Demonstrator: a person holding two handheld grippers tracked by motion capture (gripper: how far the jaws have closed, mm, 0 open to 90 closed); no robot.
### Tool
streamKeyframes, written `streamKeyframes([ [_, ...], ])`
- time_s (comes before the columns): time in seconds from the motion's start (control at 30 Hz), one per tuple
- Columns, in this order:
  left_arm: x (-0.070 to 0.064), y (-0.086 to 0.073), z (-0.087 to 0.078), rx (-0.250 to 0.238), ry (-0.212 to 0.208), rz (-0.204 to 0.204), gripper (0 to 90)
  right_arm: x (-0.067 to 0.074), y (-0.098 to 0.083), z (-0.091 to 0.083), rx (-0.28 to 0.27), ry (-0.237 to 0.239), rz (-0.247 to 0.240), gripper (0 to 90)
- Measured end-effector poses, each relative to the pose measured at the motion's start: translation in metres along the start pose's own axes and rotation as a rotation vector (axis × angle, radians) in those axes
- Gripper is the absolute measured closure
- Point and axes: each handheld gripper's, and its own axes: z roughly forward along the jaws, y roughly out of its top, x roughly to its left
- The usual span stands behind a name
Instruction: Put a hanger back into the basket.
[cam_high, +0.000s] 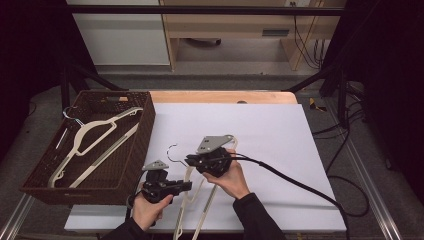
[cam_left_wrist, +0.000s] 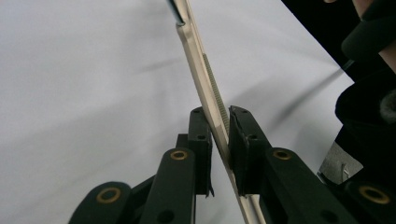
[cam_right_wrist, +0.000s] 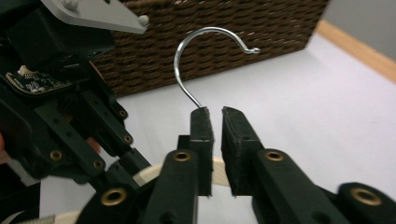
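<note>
A cream hanger (cam_high: 206, 207) with a metal hook (cam_high: 171, 151) lies at the front of the white sheet (cam_high: 260, 130). My left gripper (cam_high: 187, 186) is shut on one of its arms. In the left gripper view the ribbed arm (cam_left_wrist: 201, 70) runs up between the pads of that gripper (cam_left_wrist: 220, 126), which press on it from both sides. My right gripper (cam_high: 190, 160) sits at the hanger's neck. In the right gripper view the jaws of that gripper (cam_right_wrist: 217, 116) stand a narrow gap apart, and the hook (cam_right_wrist: 210, 29) rises from behind the left pad's tip.
A dark wicker basket (cam_high: 142, 135) stands at the left edge of the sheet with another cream hanger (cam_high: 95, 130) inside; its wall (cam_right_wrist: 280, 28) is close behind the hook. A black cable (cam_high: 300, 185) trails right from the right gripper.
</note>
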Motion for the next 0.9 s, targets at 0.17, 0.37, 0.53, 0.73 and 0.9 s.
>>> streamKeyframes([
  [0.17,-0.004,0.006,-0.001,-0.009,-0.001,-0.018,82.1,-0.01,-0.01,-0.029,-0.048,-0.041,0.043,69.3],
  [0.37,-0.008,0.011,-0.007,-0.024,0.003,-0.014,85.7,-0.016,-0.026,-0.056,-0.104,-0.073,0.1,56.1],
  [0.53,-0.012,0.014,-0.012,-0.033,0.004,-0.005,85.9,-0.018,-0.039,-0.075,-0.123,-0.106,0.13,47.9],
  [0.73,-0.015,0.02,-0.025,-0.061,-0.007,0.02,86.0,-0.018,-0.055,-0.096,-0.14,-0.147,0.159,37.6],
  [0.9,-0.02,0.027,-0.041,-0.097,0.004,0.067,86.0,-0.02,-0.07,-0.113,-0.17,-0.189,0.199,30.1],
])
